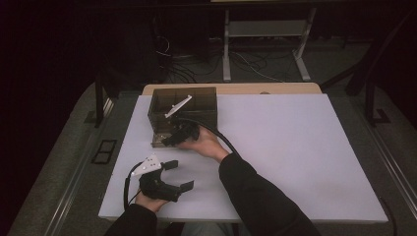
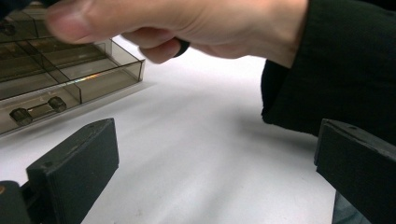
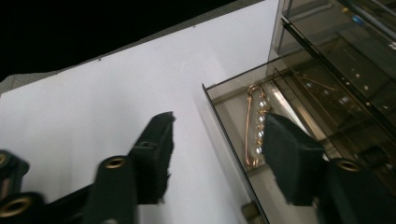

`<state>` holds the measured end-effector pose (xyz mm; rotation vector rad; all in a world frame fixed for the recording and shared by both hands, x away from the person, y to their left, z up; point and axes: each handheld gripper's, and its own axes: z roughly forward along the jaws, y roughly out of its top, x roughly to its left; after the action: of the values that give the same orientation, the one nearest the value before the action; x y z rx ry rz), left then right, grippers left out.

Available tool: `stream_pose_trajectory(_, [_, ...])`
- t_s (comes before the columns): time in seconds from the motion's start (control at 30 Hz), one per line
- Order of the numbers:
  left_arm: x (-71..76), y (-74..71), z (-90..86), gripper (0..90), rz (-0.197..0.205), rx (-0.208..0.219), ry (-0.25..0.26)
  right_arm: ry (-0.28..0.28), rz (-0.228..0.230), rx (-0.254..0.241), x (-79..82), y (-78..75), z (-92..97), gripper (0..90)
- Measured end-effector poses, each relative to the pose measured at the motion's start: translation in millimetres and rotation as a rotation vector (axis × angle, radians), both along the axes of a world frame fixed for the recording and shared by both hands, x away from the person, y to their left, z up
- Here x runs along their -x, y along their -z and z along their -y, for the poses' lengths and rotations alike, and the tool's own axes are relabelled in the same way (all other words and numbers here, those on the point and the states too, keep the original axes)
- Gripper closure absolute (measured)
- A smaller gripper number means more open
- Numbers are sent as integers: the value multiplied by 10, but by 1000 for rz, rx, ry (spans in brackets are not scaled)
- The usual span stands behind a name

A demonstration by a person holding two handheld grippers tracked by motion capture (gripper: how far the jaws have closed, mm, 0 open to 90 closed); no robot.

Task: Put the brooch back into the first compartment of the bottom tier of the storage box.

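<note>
Resting in the pulled-out drawer of the smoky organizer box, pearl brooch pin lies freed; right gripper jaws apart, empty; left gripper idles open, clear of the work.

A box of several compartments stands on the surface, toward its far left part. A pearl pin lies in the drawer tray pulled out at the box's near side. The right gripper sits at that tray's near edge, one jaw over the pin, the other over the surface beside the tray. The left gripper rests nearer the person, before the box and well apart from it.
</note>
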<state>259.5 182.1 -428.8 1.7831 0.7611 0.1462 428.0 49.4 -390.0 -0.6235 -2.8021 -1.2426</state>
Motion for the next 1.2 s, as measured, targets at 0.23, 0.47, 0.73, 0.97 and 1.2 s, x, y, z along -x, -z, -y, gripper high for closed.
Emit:
stream_pose_trajectory(0.23, [-2,1,9,0,-4,2,-1,40,5,-2,84,-59,137,157])
stream_pose_trajectory(0.47, [-3,4,11,0,-5,-1,2,57,0,-17,161,-108,346,59])
stream_pose_trajectory(0.73, [-3,6,9,0,-2,-7,2,65,9,-11,266,-199,608,5])
stream_pose_trajectory(0.97, [1,8,12,0,-5,-7,0,79,13,-20,374,-269,835,5])
stream_pose_trajectory(1.2, [8,9,7,0,-6,-4,-5,107,15,-37,487,-302,1082,5])
